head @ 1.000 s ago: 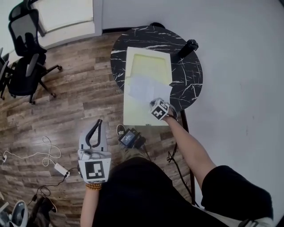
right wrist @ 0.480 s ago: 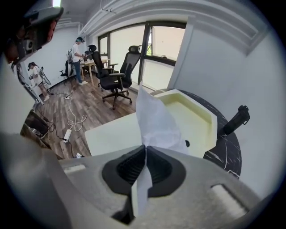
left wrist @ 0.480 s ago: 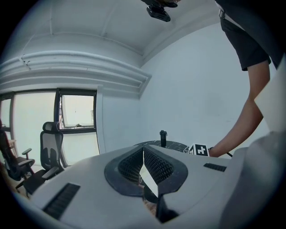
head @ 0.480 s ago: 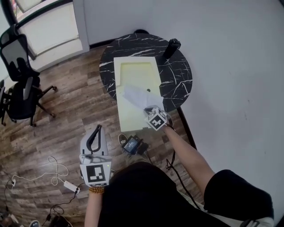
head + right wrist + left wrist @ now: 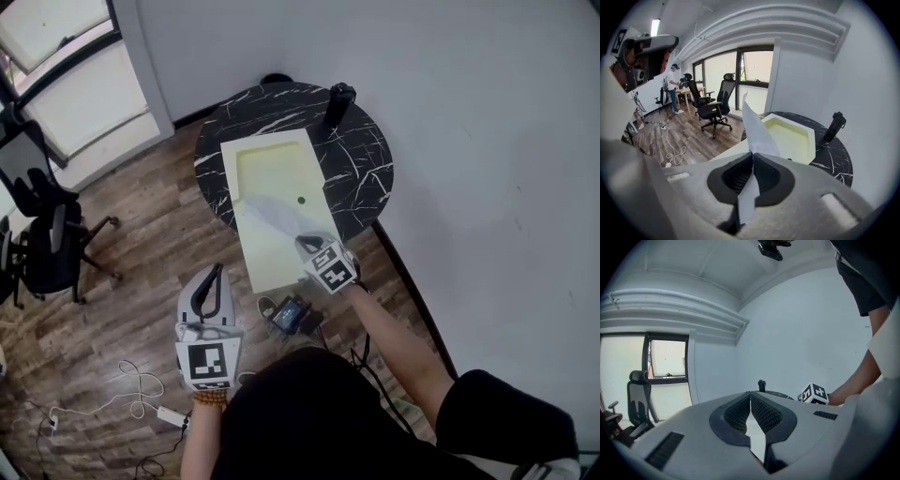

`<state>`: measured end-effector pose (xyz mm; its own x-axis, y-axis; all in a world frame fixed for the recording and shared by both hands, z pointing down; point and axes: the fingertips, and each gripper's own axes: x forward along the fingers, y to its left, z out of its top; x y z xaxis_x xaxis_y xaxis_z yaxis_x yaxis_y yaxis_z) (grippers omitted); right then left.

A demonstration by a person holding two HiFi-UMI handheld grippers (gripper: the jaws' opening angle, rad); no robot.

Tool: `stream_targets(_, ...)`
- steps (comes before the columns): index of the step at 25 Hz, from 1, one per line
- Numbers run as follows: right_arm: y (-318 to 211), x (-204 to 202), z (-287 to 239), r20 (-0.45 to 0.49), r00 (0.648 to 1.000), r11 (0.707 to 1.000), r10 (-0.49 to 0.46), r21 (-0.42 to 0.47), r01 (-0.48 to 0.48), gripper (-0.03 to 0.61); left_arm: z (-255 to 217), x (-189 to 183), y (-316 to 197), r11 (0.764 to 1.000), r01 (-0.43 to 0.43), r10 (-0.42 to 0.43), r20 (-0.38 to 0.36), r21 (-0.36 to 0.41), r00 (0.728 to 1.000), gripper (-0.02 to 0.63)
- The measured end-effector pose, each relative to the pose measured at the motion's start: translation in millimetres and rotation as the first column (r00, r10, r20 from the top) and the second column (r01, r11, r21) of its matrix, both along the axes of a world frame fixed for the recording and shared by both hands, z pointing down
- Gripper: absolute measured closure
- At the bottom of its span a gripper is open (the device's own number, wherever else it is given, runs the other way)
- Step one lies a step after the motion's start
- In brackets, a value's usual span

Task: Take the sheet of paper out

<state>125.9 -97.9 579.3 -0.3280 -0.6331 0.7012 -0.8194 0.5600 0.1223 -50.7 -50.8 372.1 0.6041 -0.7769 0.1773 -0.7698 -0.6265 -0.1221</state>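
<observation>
A pale yellow folder (image 5: 277, 202) lies open on the round black marble table (image 5: 361, 164), its near end hanging over the table's edge. My right gripper (image 5: 307, 245) is shut on a white sheet of paper (image 5: 272, 214), which hangs lifted above the folder. In the right gripper view the sheet of paper (image 5: 757, 133) stands edge-on, pinched between the jaws of my right gripper (image 5: 752, 157), with the folder (image 5: 790, 133) beyond. My left gripper (image 5: 208, 286) is held low over the wooden floor, shut and with nothing in it. In the left gripper view my left gripper (image 5: 751, 401) has its pads pressed together.
A black bottle (image 5: 338, 103) stands at the table's far edge, near the white wall. A black device (image 5: 292, 314) with cables lies on the floor by the table leg. Office chairs (image 5: 42, 239) stand at the left, and a white cable (image 5: 112, 398) trails on the floor.
The right gripper has drawn back toward me with the sheet, lifting it off the folder. The head view has shifted, so the table sits farther away. The left gripper stayed low.
</observation>
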Motion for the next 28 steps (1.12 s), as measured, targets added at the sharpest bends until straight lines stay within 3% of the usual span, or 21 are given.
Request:
stream_targets(7, 1.7, 9.8, -47.3, 0.109, 0.991, 0.992, 0.076, 0.095, -0.087, 0.572, -5.6, 18.6, -5.4, 1.000, -0.019, 0.018, -0.024, -0.015, 1.000, 0.606)
stream_targets(14, 4.5, 12.7, -87.5, 0.186, 0.977, 0.975, 0.101, 0.178, -0.134, 0.572, -5.2, 33.6, -8.6, 0.998, -0.067, 0.067, 0.005, 0.005, 0.998, 0.604)
stream_targets(17, 6.1, 12.4, -106.4, 0.221, 0.969, 0.963, 0.113, 0.214, -0.161, 0.572, -9.1, 38.6, -7.2, 0.998, -0.051, 0.051, -0.020, -0.031, 0.999, 0.606)
stream_targets(28, 16.4, 9.7, -177.6, 0.319, 0.940, 0.882, 0.121, 0.399, -0.249, 0.574, -26.8, 54.0, -11.4, 0.997, -0.077, 0.077, -0.054, 0.006, 0.996, 0.606)
